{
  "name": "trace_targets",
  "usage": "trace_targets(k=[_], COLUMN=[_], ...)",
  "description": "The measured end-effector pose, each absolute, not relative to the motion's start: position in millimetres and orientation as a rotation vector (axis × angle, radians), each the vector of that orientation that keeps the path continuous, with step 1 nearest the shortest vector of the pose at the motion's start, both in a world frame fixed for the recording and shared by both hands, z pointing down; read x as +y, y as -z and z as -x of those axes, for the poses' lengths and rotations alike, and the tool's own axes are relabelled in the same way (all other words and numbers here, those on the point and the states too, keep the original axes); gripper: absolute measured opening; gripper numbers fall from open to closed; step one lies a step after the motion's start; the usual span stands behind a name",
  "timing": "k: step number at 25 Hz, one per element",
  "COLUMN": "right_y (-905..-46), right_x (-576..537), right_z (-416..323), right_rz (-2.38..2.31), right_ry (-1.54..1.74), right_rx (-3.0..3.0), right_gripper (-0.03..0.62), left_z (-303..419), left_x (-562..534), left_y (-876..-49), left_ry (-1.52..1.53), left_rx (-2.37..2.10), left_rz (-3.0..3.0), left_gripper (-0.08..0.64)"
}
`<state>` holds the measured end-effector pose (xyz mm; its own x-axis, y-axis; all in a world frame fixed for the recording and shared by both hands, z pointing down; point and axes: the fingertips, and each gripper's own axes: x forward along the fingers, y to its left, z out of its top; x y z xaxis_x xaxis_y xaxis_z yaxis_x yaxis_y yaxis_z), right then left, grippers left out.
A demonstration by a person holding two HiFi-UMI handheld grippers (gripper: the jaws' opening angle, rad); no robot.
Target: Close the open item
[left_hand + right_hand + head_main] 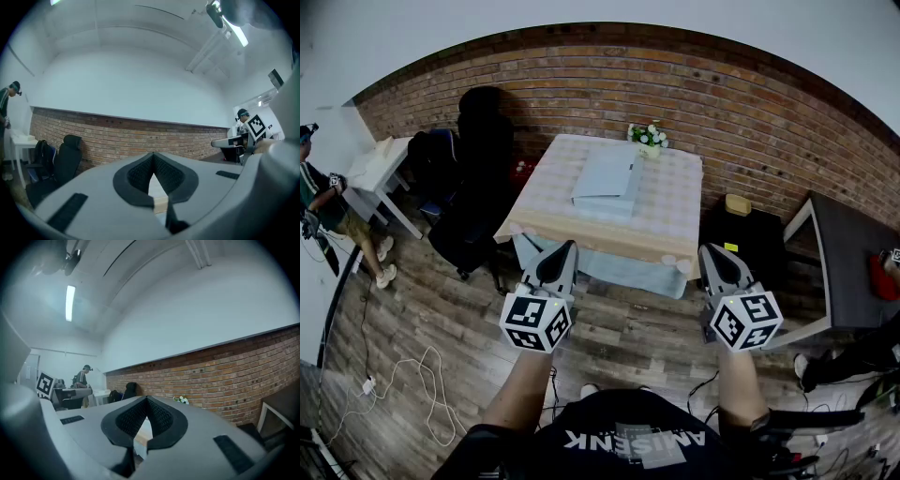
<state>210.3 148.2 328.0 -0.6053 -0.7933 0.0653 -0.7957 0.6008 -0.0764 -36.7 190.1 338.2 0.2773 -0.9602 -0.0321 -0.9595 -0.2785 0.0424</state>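
Brick wall [750,103] backs a plank floor [441,309], and a table [675,216] under a pale checked cloth stands against it, at twelve o'clock from the person. A black office chair [473,216] sits at the table's nine o'clock. On the cloth, near the middle and a little toward eleven o'clock, lies the laptop [605,178], grey-blue and flat. From here I cannot tell how far its lid stands up. At its one o'clock, by the table's far edge, a small pot [651,148] holds white flowers [647,134].

Both arms reach forward, short of the table's near edge, with the tools held level and pointing at the wall. The left gripper [565,248] is at the table's seven o'clock, its jaw tips pressed together with nothing held between them. The right gripper [710,251] is at five o'clock, likewise closed tip to tip and empty. Both are well apart from the laptop.
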Motion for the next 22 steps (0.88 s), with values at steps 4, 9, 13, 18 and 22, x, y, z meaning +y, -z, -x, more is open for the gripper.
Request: trace_targets(k=[4, 9, 13, 18, 22], right_y=[-326.7, -325.1, -323.6, -323.2, -322.0], right_x=[147.9, 148.9, 147.1, 148.5, 151.5], right_z=[-212.9, -213.3, -211.3, -200.3, -183.7], right_rz=[-1.402, -1.412, -1.427, -1.438, -1.444], right_ry=[-0.144, -0.135, -0.169, -0.191, -0.184], right_rx=[-2.782, -2.772, -2.774, -2.791, -2.783], right_gripper=[0.038, 0.038, 0.040, 0.041, 0.041], left_z=[34.4, 33.6, 38.4, 49.8, 63.7], left_x=[190.2, 192.2, 192.1, 191.2, 192.1], left_y=[-338.1, -341.5, -341.5, -343.1, -343.2], left_ry=[0.084, 0.083, 0.087, 0.105, 0.118], left_rx=[-1.867, -1.855, -1.861, -1.859, -1.843], left_rz=[-2.497, -2.490, -2.487, -2.487, -2.498], left_gripper=[0.012, 0.012, 0.012, 0.012, 0.012])
